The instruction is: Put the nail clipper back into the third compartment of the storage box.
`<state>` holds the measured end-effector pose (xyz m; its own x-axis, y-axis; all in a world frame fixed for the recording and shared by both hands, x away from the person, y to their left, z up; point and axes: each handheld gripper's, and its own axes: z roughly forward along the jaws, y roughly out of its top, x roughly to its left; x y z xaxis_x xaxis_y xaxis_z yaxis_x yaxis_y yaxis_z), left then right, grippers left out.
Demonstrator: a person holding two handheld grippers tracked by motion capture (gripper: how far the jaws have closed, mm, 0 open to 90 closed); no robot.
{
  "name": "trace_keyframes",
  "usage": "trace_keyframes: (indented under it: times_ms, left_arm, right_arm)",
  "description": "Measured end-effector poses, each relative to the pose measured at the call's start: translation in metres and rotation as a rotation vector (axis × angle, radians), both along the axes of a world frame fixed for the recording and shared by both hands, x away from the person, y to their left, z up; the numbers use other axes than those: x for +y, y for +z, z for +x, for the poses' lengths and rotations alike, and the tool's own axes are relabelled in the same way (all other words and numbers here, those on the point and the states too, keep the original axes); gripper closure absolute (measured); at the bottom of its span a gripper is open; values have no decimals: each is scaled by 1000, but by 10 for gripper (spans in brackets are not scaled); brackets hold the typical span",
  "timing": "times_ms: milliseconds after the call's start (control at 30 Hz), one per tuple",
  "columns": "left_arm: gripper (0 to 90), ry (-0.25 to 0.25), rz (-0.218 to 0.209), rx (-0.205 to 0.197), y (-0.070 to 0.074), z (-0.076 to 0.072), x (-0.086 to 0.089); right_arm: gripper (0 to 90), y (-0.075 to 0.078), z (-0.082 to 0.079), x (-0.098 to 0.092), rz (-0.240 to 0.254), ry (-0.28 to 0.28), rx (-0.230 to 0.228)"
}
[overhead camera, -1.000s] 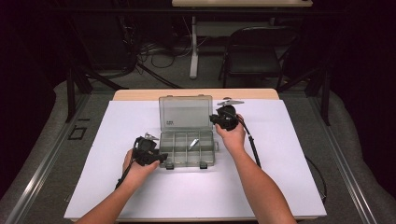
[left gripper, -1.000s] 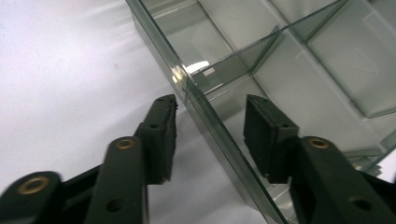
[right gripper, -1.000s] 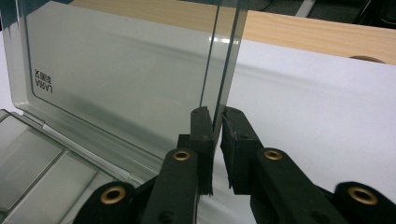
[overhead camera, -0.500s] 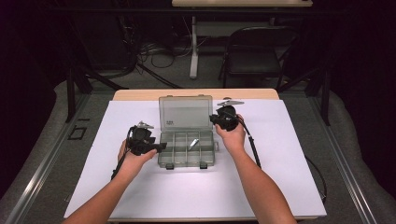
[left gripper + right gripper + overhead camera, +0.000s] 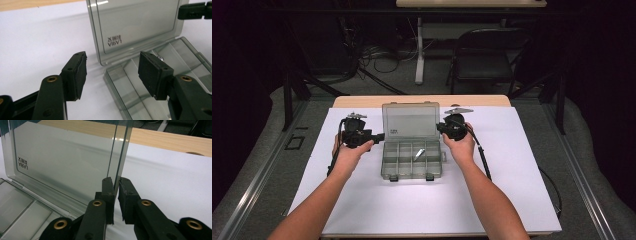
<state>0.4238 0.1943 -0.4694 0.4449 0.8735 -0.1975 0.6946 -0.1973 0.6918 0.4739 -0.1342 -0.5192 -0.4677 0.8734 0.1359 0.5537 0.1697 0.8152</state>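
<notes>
A clear grey compartment box [image 5: 386, 165] lies open on the white sheet, its lid [image 5: 410, 119] standing upright at the back. My right gripper [image 5: 441, 128] is shut on the lid's right edge [image 5: 119, 157], the pads [image 5: 108, 187] pinching the thin plastic. My left gripper [image 5: 380, 135] hovers by the lid's left side, its jaws just opened wider, and the pads [image 5: 79, 71] touch nothing. In the left gripper view the lid [image 5: 135, 25] and the box's compartments [image 5: 120, 85] lie just ahead. A small metal piece [image 5: 419, 153] rests in one compartment.
The white sheet [image 5: 512, 190] covers a wooden table [image 5: 362, 101]. A cable [image 5: 484, 162] trails from my right gripper toward the front right. A dark chair [image 5: 487, 55] and a table leg stand on the floor beyond.
My left hand has risen from the box's front left corner and moved back toward the lid's left edge, its jaws spreading wider. The right gripper and the lid have stayed put.
</notes>
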Motion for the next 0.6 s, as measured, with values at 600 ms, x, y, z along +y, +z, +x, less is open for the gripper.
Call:
trace_keyframes:
  times_ms: [600]
  left_arm:
    - [441,14,-16,-45,22,43,-16]
  right_arm:
    - [837,0,-1,2,-2,-4,-12]
